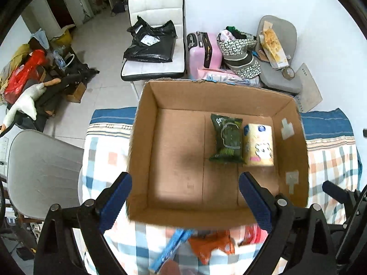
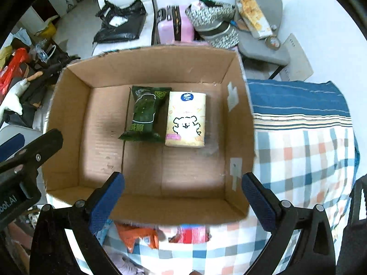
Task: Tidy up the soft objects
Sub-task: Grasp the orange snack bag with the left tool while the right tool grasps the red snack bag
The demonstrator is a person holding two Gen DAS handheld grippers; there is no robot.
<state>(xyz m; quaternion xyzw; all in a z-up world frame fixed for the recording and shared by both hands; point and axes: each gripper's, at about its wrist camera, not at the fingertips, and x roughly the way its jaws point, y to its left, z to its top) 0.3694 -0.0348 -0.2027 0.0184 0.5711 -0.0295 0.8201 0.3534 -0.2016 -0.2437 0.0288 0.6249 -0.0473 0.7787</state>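
An open cardboard box stands on a checked cloth. Inside it lie a dark green snack pack and, right beside it, a cream tissue pack with a dog drawing. My left gripper is open and empty above the box's near edge. My right gripper is open and empty above the box's near edge too. An orange pack, a red pack and a blue pack lie on the cloth in front of the box.
The checked cloth covers the surface. Behind the box stand a white chair with a black bag, a pink suitcase and a grey chair. A grey chair stands at left. The left gripper shows in the right wrist view.
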